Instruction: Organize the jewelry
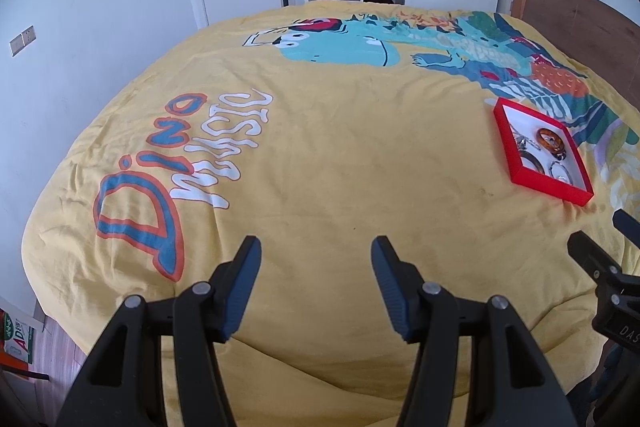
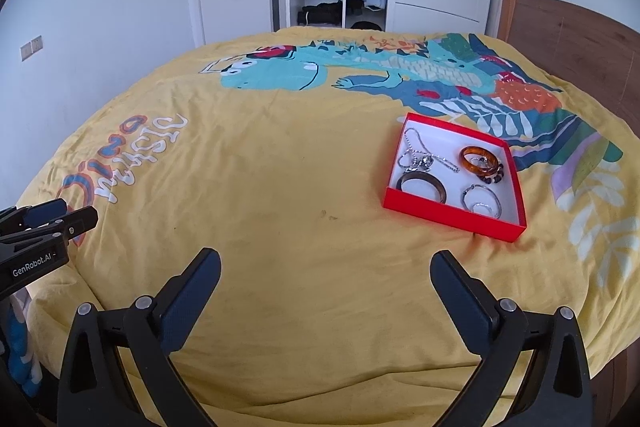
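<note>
duvet (image 2: 280,187): matt creased cloth | tray (image 2: 452,217): matt red card | bangle (image 2: 478,159): glossy amber | headboard (image 2: 568,35): wood

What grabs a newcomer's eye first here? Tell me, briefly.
The yellow dinosaur bedspread fills both views. On its right side sits a red tray holding an amber bangle, a dark bangle and silver chains. Both grippers, left and right, hang open and empty.

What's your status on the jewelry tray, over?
Left gripper open, empty. Right gripper open, empty. Red tray on yellow bedspread, jewelry inside, ahead right. Path looks unobstructed.
</note>
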